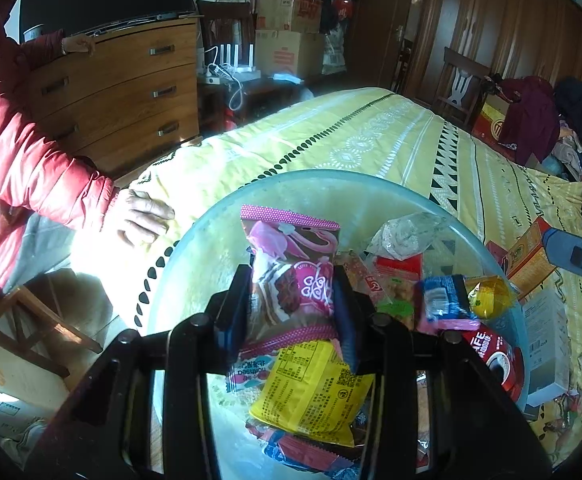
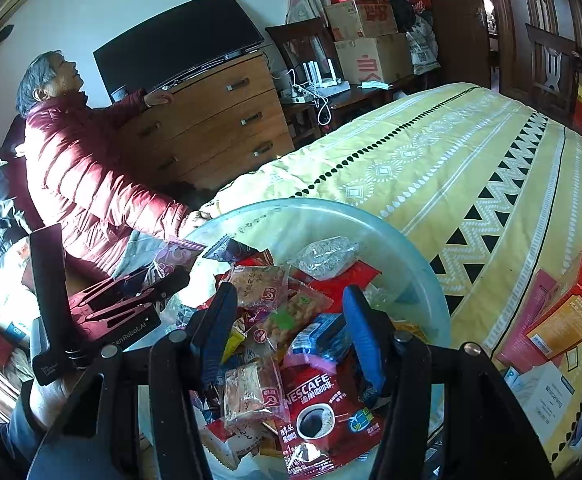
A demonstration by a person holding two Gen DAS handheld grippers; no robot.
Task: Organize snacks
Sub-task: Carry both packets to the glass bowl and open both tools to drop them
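Between the blue pads of the left hand-held gripper [image 1: 293, 304] a pink-and-brown snack packet [image 1: 291, 272] stands clamped, raised over the middle of a wide clear bowl [image 1: 331, 188] that rests on the near end of the bed [image 1: 371, 132]. Beneath it a yellow packet [image 1: 311, 392] lies on other wrappers. The right hand-held gripper [image 2: 289, 344] hangs over the same bowl with its jaws apart, pressing on nothing, above a loose heap: a red Nescafe sachet [image 2: 315, 412], a blue-and-pink wrapper [image 2: 319, 340], clear-wrapped crackers [image 2: 251, 392] and a crumpled clear bag [image 2: 323, 256]. Toward the bed's right edge, outside the bowl, lie an orange-and-red box [image 2: 571, 312] and a pale box [image 1: 547, 344]. Sorting looks barely under way: one packet is lifted, most snacks are still jumbled together, and no finished groups can be seen. At the bed's left corner a person in a red padded jacket [image 2: 83, 176] rests a hand on the cover. Where the lifted packet should go is not shown; the bowl's near rim is hidden behind both grippers, and the lower wrappers are too overlapped to name.
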